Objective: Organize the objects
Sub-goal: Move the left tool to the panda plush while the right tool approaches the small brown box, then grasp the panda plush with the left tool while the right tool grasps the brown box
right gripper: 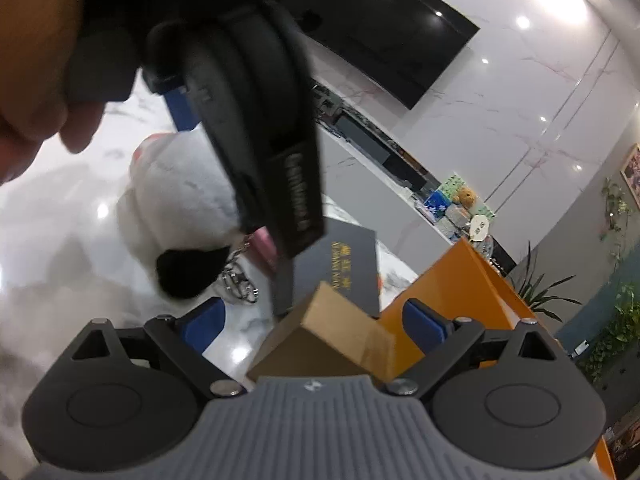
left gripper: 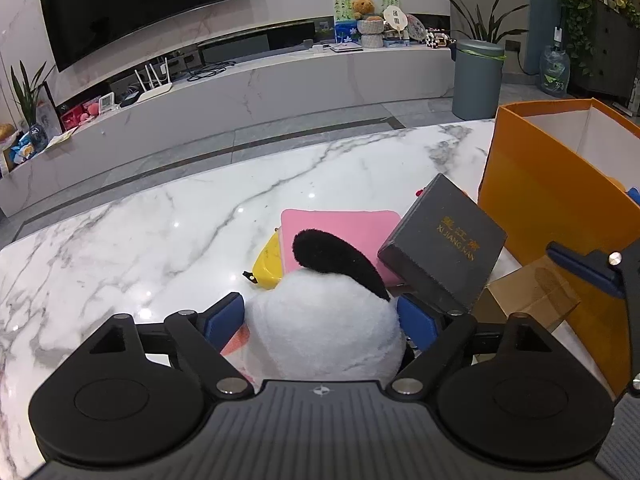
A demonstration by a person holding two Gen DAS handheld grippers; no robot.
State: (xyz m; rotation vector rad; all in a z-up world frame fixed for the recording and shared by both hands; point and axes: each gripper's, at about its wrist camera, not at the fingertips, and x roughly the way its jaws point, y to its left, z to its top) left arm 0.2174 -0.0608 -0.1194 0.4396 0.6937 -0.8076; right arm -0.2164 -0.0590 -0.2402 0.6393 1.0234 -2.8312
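Observation:
My left gripper (left gripper: 322, 316) is shut on a white plush toy (left gripper: 324, 328) with a black ear (left gripper: 336, 258), held over the marble table (left gripper: 160, 232). The toy also shows in the right wrist view (right gripper: 180, 200). Beyond it lie a pink case (left gripper: 340, 232), a yellow object (left gripper: 268, 260) and a dark grey box (left gripper: 444, 244) with gold lettering. My right gripper (right gripper: 312, 322) is open, its blue pads either side of a brown cardboard box (right gripper: 328, 336) without clearly touching it. The orange box (left gripper: 552, 208) stands open at the right.
The left gripper's body (right gripper: 256, 120) crosses close in front of the right camera. A metal keyring (right gripper: 238, 278) lies by the toy. Beyond the table are a TV console (left gripper: 280, 76), a grey bin (left gripper: 478, 80) and plants.

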